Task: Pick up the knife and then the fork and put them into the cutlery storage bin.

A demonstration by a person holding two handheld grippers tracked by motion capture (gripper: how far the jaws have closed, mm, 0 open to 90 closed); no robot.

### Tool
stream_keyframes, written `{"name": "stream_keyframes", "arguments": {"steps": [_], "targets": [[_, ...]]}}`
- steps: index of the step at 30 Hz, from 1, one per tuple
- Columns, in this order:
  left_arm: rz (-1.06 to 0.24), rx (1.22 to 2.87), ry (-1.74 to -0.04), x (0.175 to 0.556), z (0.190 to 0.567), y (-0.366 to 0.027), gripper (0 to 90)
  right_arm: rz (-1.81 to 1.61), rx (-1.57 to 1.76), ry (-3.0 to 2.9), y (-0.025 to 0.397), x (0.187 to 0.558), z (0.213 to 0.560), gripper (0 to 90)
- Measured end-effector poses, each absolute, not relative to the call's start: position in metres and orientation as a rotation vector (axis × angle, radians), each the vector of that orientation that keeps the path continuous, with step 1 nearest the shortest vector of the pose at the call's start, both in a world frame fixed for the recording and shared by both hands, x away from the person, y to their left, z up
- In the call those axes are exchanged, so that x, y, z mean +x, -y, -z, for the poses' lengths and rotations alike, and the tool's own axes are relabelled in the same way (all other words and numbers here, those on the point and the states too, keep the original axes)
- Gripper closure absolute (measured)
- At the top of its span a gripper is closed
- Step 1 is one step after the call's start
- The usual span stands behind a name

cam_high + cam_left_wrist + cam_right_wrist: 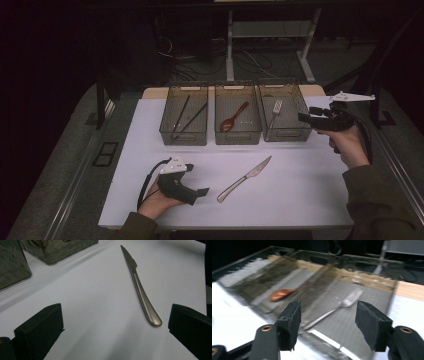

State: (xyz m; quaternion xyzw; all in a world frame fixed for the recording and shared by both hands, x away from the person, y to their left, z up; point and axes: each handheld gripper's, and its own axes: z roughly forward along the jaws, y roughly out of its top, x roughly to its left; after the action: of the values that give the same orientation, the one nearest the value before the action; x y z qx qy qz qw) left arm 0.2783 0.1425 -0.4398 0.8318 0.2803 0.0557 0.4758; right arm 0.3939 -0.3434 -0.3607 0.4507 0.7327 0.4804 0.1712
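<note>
A metal table knife [244,178] [141,291] lies on the white table [300,195], blade pointing toward the bins. My left gripper [200,192] [115,327] rests low on the table just left of the knife's handle, open, nothing between its jaws. My right gripper [304,118] [328,322] hovers at the right bin's [285,112] right side, open and empty. That bin [372,302] holds a fork [276,109] [337,308].
Three clear smoky bins stand in a row at the table's far side: the left bin [184,115] holds dark chopsticks [186,117], the middle bin [238,114] a reddish-brown spoon [233,119] [283,294]. Beyond the table are desk legs and cables.
</note>
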Motion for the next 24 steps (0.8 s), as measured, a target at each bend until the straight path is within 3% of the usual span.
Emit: {"name": "stream_keyframes", "arguments": {"steps": [24], "targets": [[-0.156,2.028,-0.671,0.276,0.435,-0.141,0.0,-1.344,1.108,-2.225,0.293,0.313,0.403,19.5]]}}
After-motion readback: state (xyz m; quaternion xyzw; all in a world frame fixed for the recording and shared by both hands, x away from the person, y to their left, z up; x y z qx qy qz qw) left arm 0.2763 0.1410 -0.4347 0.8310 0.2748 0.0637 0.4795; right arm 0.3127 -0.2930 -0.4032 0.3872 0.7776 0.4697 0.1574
